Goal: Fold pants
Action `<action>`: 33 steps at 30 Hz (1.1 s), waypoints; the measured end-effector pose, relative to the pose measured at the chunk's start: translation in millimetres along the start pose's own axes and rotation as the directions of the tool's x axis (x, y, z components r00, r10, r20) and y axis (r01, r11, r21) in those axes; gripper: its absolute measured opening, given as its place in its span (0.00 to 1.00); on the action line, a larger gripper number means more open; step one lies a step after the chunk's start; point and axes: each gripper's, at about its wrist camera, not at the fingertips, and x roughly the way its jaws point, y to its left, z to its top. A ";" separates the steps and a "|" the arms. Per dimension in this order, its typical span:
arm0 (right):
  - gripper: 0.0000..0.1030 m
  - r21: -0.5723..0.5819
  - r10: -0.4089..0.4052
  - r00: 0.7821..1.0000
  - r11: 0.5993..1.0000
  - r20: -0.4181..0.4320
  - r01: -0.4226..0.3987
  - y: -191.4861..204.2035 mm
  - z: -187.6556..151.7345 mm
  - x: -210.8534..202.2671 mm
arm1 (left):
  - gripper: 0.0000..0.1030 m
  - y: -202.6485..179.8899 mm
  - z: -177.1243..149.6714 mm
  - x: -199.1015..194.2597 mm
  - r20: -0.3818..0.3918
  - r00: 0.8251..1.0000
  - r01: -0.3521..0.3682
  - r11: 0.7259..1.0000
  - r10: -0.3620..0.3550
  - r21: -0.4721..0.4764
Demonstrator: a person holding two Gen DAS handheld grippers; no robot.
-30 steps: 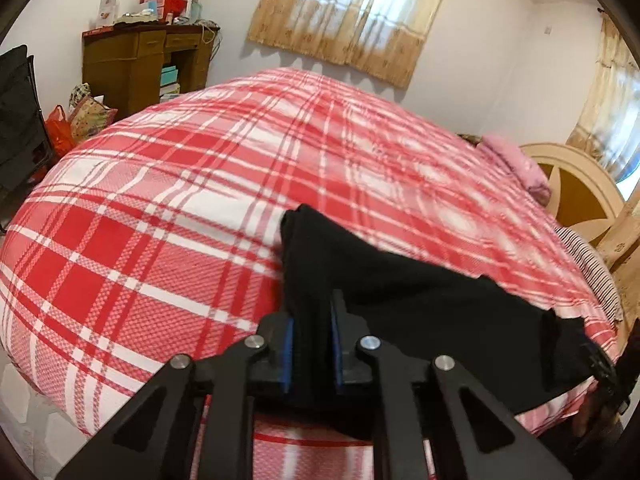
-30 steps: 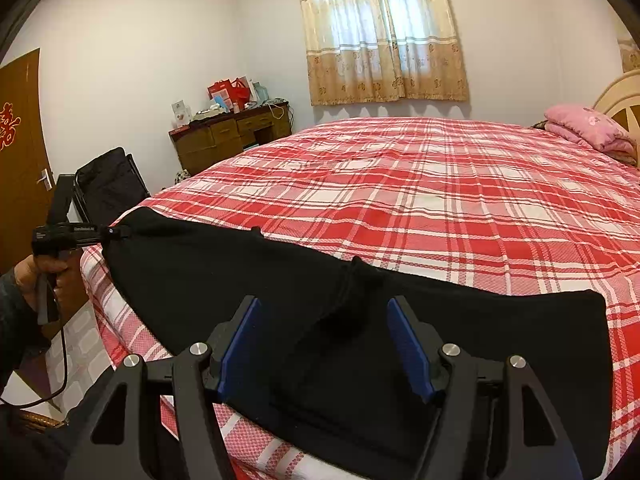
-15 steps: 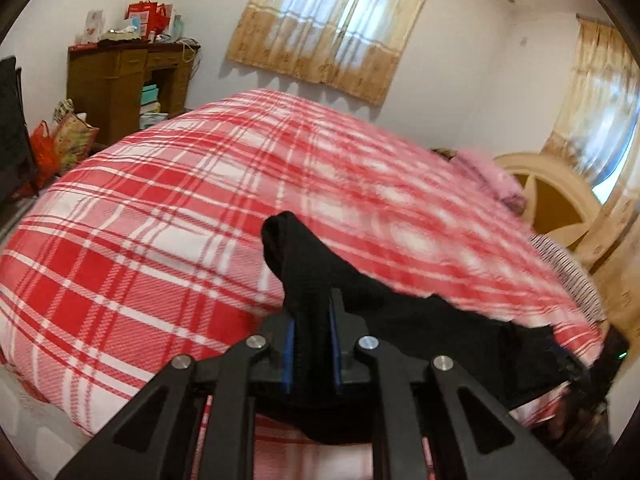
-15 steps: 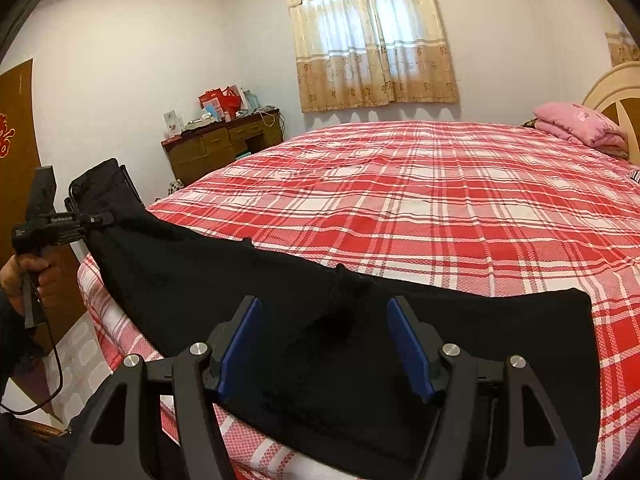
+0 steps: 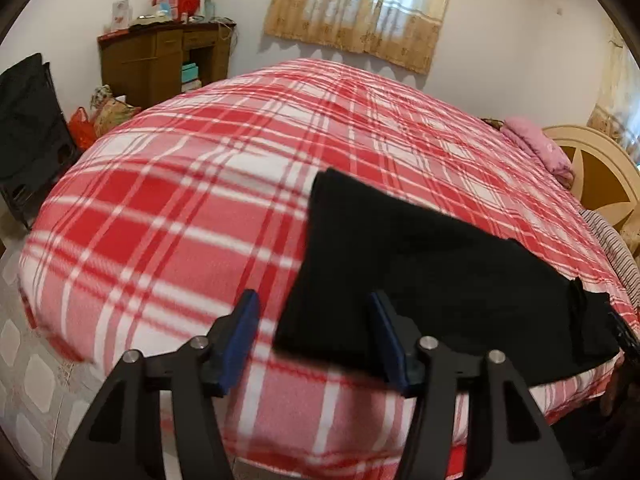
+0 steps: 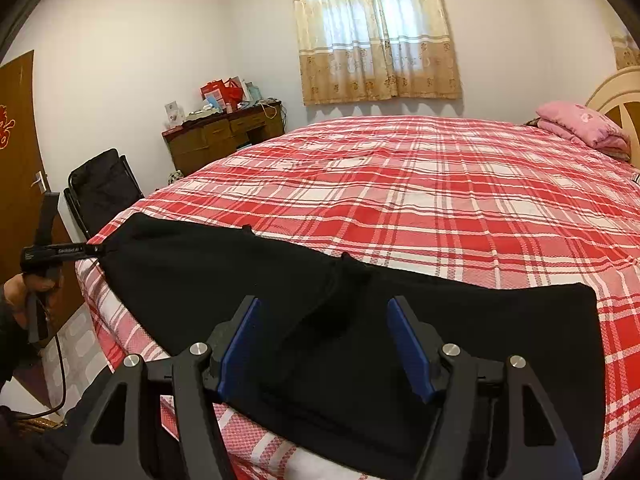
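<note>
Pants [image 5: 432, 276], black, lie spread flat along the near edge of the bed [image 5: 192, 216], directly ahead of both grippers.

1. Left gripper [image 5: 314, 338]: I see its jaws standing wide apart, with nothing between the blue pads [image 5: 236, 340]. The leg end of the pants lies just ahead of it and slightly toward its right finger; the cloth edge sits near the right pad, but I cannot tell whether they touch. Bare plaid bedcover fills the space ahead of the left finger.

2. Right gripper [image 6: 326, 342]: I see its jaws also wide apart, empty. The pants run crosswise beneath and ahead of it, with a raised fold of cloth just beyond the gap between the pads [image 6: 240, 344]. The wider end of the garment lies off to its right, flat on the bedcover.

3. In the right wrist view, the left gripper [image 6: 94, 249] appears far to the left, held in the person's left hand [image 6: 24, 292], its tip at the narrow end of the pants. From this angle I cannot tell how its jaws stand.

4. Beyond both grippers: pink pillow [image 6: 580, 124] at the far right by the headboard [image 5: 600, 176], wooden desk [image 6: 224, 136] against the far wall, curtains [image 6: 376, 32] above the bed, black chair [image 6: 104, 188] to the far left.
</note>
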 end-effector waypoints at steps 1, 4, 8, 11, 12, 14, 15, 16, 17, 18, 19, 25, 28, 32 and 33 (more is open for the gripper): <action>0.65 -0.004 -0.001 1.000 1.000 0.001 0.001 1.0 -0.2 -0.3 | 0.58 -0.6 -2.9 -1.4 0.003 1.000 -0.006 1.000 0.006 -0.005; 0.65 -0.016 -0.002 1.000 1.000 0.011 0.002 3.5 -0.2 -1.9 | 0.58 -1.6 -6.1 -4.2 0.002 1.000 -0.015 0.999 0.015 -0.047; 0.65 -0.019 0.001 1.000 1.000 0.015 0.000 4.8 0.5 -2.4 | 0.59 1.3 -10.7 -4.1 0.021 1.000 0.020 0.992 -0.017 -0.125; 0.65 -0.020 0.000 1.000 1.000 0.018 0.000 5.7 0.7 -2.8 | 0.60 4.7 -9.8 -3.8 0.024 0.997 0.083 0.980 -0.080 -0.181; 0.65 -0.019 0.001 1.000 1.000 0.020 -0.001 5.9 -0.1 -3.4 | 0.60 6.9 -9.2 -3.8 0.029 0.995 0.100 0.974 -0.096 -0.203; 0.65 -0.020 0.002 1.000 1.000 0.018 -0.002 5.9 -0.3 -3.3 | 0.60 8.3 -8.3 -2.3 0.034 0.993 0.116 0.970 -0.111 -0.214; 0.65 -0.021 0.003 1.000 1.000 0.018 -0.002 6.2 -0.6 -3.4 | 0.59 9.0 -7.8 -1.6 0.039 0.992 0.122 0.969 -0.116 -0.214; 0.65 -0.022 0.003 1.000 1.000 0.018 -0.003 6.4 -0.8 -3.3 | 0.57 10.2 -7.2 -0.9 0.043 0.992 0.125 0.968 -0.119 -0.217; 0.65 -0.023 0.003 1.000 1.000 0.017 -0.003 6.7 -1.2 -3.0 | 0.54 11.6 -6.6 0.0 0.048 0.991 0.133 0.966 -0.126 -0.223; 0.65 -0.022 0.004 1.000 1.000 0.016 -0.004 6.8 -1.5 -2.7 | 0.51 14.2 -5.8 1.2 0.052 0.990 0.141 0.962 -0.133 -0.232; 0.65 -0.023 0.005 1.000 1.000 0.014 -0.004 7.1 -1.7 -2.5 | 0.41 17.4 -4.9 2.6 0.050 0.990 0.142 0.959 -0.134 -0.245; 0.65 -0.031 0.002 1.000 1.000 0.014 -0.001 9.3 -2.9 -2.6 | 0.20 24.4 -6.5 3.8 0.049 0.978 0.209 0.931 -0.204 -0.298; 0.65 -0.028 0.004 1.000 1.000 0.019 -0.004 8.7 -2.6 -3.5 | 0.19 24.6 -3.9 -3.3 0.078 0.972 0.237 0.918 -0.224 -0.318; 0.65 -0.025 0.003 1.000 1.000 0.022 -0.002 7.0 -2.5 -3.9 | 0.19 17.3 3.2 -16.2 0.119 0.961 0.273 0.915 -0.248 -0.298; 0.65 -0.024 0.002 1.000 1.000 0.022 -0.002 6.7 -2.2 -4.0 | 0.19 14.4 5.6 -20.1 0.132 0.956 0.289 0.911 -0.260 -0.294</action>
